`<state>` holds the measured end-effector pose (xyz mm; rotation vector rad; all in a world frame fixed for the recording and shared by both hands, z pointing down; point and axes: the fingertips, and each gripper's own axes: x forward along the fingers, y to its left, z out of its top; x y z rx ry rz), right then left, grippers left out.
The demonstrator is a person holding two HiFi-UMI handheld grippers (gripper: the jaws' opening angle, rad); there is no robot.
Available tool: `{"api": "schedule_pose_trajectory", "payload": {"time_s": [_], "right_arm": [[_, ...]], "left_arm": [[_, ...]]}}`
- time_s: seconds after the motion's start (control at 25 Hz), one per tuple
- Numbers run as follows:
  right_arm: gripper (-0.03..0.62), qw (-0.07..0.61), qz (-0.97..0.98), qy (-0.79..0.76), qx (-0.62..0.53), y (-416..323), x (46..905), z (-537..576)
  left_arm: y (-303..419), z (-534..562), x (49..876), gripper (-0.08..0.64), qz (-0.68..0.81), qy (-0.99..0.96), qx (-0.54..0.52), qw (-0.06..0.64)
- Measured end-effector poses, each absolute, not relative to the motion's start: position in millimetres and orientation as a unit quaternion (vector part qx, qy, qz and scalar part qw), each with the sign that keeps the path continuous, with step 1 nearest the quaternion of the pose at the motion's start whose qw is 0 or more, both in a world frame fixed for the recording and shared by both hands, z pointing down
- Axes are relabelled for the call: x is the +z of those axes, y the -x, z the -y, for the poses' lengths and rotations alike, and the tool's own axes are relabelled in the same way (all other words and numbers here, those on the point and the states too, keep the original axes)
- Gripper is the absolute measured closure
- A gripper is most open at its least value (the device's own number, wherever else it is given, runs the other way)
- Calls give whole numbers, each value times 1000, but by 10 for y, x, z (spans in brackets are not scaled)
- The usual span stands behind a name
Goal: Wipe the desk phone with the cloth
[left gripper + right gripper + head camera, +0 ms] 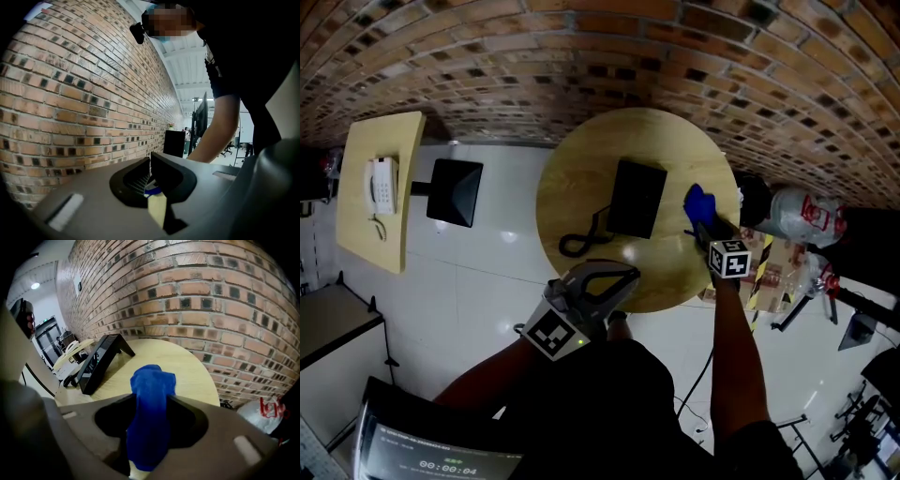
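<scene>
A black desk phone [637,199] stands on the round wooden table [562,178], its handset and coiled cord [581,242] lying to its left. In the right gripper view the phone [101,359] is ahead and to the left. The blue cloth [698,200] is bunched at the phone's right side. My right gripper [701,225] points down over it with jaws wide, and the cloth [152,390] lies between them, its front end resting on the table. My left gripper [628,274] hovers at the table's near edge, its fingertips [150,159] together with nothing in them.
A brick wall [600,56] curves behind the table. A second, pale table [356,216] at the left carries a white phone [382,185]; a black stand [455,192] sits beside it. A plastic bag [802,216] and clutter lie right of the round table.
</scene>
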<state>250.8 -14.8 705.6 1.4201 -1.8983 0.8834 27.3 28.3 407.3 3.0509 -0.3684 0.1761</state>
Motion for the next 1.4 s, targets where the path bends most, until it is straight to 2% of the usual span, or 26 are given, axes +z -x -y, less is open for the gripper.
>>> {"api": "schedule_pose_trajectory", "payload": {"time_s": [0.28, 0.44, 0.52, 0.96, 1.16, 1.4], "right_arm": [[414, 296, 700, -535, 368, -2530, 7230, 169], [485, 288, 698, -536, 378, -2532, 7224, 199], [497, 285, 702, -535, 373, -2510, 7192, 235], [502, 226, 809, -481, 252, -1654, 6180, 1107], [502, 242, 835, -442, 221, -1221, 6071, 1405], [502, 265, 838, -425, 218, -1056, 6215, 1427]], "left_arm": [[-209, -227, 4133, 551, 127, -989, 57, 39], [-200, -230, 4144, 551, 129, -989, 59, 38], [-197, -227, 4147, 551, 132, -989, 58, 37], [-69, -205, 4064, 560, 152, -986, 52, 36], [17, -186, 4037, 560, 165, -985, 43, 35], [150, -148, 4045, 560, 174, -983, 46, 31]]}}
